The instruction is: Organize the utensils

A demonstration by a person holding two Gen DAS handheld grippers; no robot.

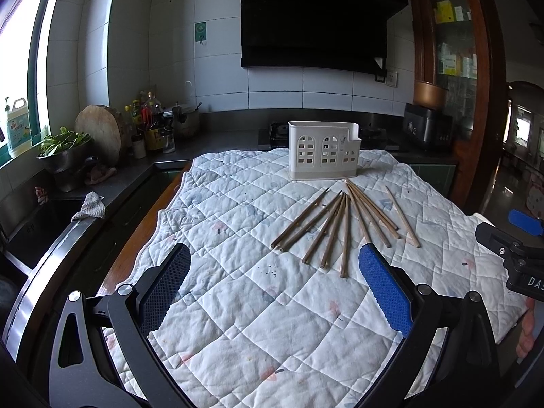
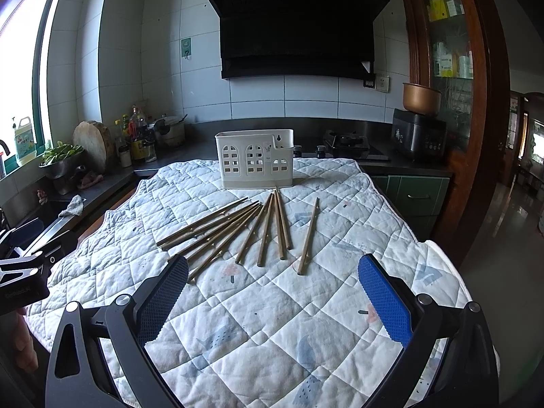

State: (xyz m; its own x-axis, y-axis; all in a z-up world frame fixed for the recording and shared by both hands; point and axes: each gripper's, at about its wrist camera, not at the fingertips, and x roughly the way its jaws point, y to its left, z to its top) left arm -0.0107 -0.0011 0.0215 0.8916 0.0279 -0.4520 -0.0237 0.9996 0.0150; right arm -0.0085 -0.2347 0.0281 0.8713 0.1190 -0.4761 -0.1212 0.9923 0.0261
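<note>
Black tool [image 1: 273, 285] arms, blue textured pads [image 1: 386, 292].

Brown wooden chopsticks [image 2: 238, 231] lie fanned flat on quilt, just before upright white slotted utensil holder [image 2: 255, 159].

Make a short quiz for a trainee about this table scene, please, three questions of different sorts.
1. True or false: the chopsticks already stand in the white holder.
2. Are the left gripper and right gripper open or shut?
3. What lies under the chopsticks: A quilted cloth, B tray, C bare wood?

Key:
1. False; they lie loose in front of the holder.
2. Both open, holding nothing.
3. A.
</note>
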